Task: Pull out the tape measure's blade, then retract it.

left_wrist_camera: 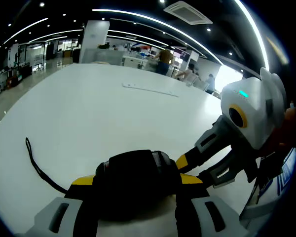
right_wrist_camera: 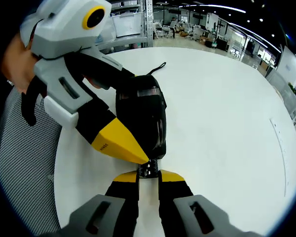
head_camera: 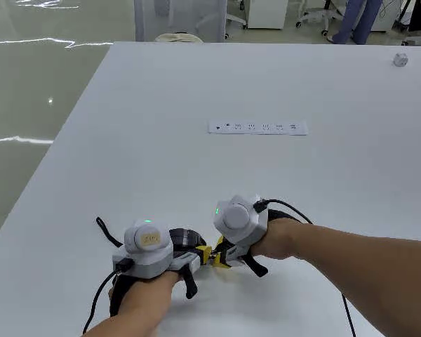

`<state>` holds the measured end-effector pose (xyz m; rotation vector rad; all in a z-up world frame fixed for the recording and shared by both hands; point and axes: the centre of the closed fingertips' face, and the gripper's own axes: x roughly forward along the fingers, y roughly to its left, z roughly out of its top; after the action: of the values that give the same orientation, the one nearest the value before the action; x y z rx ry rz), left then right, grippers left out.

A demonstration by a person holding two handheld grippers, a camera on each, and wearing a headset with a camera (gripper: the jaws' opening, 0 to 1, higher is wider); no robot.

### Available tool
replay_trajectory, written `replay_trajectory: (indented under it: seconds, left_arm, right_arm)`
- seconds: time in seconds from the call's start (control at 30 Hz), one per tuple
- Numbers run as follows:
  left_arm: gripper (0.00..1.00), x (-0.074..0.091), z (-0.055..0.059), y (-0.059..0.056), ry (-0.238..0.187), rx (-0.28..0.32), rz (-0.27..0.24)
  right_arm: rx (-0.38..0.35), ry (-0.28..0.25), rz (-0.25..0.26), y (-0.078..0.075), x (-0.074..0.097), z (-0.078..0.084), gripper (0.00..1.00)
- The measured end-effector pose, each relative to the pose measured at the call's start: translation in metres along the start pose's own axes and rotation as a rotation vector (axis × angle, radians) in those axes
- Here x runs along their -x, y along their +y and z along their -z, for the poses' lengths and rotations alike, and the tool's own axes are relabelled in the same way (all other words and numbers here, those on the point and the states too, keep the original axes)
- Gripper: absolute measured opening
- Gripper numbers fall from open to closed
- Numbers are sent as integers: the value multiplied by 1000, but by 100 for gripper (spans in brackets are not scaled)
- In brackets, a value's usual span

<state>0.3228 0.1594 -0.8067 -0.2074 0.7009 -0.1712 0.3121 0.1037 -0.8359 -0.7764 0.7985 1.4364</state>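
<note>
A black tape measure (head_camera: 186, 240) lies on the white table (head_camera: 266, 91) near its front edge, with a black wrist strap (head_camera: 107, 233) trailing to its left. My left gripper (left_wrist_camera: 138, 180) is shut on the tape measure's case (left_wrist_camera: 135, 185), one yellow-tipped jaw on each side. My right gripper (right_wrist_camera: 148, 174) is shut on the blade's end hook (right_wrist_camera: 149, 169), right at the case's mouth (right_wrist_camera: 155, 160). In the head view the two grippers meet tip to tip, the left gripper (head_camera: 205, 254) at the left and the right gripper (head_camera: 220, 255) at the right. No length of blade shows between them.
A white power strip (head_camera: 258, 128) lies flat in the middle of the table. A small grey object (head_camera: 400, 60) sits at the far right. The table's left edge runs along a shiny floor (head_camera: 35, 84). People and benches stand beyond the far edge.
</note>
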Motion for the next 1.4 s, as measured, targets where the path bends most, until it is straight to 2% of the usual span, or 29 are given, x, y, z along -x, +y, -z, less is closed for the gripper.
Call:
replay_trajectory:
  seconds: [1.03,1.17,1.23,1.3,1.37,1.4]
  left_arm:
    - [60,0,-1,1,-4,13,7]
    - [60,1,-1,1,-7,19,8]
    - [60,0,-3,1,-11,31,10]
    - [61,0,-3,2,-14,39,21]
    - [61,1,-1,0,-1,8,44]
    - [61,3,3,2,28,-24,45]
  right_arm:
    - [53,-11,-37,1,-9,-10,14]
    - [3,-32,-41,1,-8,-10,16]
    - [-48,-39,-25,-1,-7,-10,22]
    - [-51,-44,-22,1,-4,-8,31]
    - [-35,-58,4,0,1,-8,34]
    - [-46,-77,24,-3,5,-8,36]
